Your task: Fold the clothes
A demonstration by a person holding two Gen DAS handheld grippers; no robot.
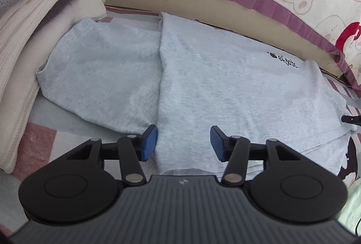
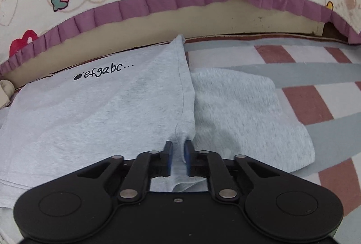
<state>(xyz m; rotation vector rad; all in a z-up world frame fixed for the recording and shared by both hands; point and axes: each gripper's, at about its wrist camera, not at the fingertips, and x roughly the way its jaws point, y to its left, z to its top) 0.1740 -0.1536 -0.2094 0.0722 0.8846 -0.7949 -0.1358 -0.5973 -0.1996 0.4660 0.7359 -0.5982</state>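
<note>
A light grey T-shirt with black print "efgabc..." lies flat on a checked blanket. Its left sleeve spreads out to the left. My left gripper is open, its blue pads over the shirt's near left edge, holding nothing. In the right wrist view the same shirt lies with its right sleeve spread to the right. My right gripper is shut on a raised fold of the shirt at the armpit seam.
A pink, white and grey checked blanket covers the surface. A cartoon-print cover with a purple ruffle hangs along the far side. Folded cream and grey clothes are stacked at the left. A black cable end lies at the right.
</note>
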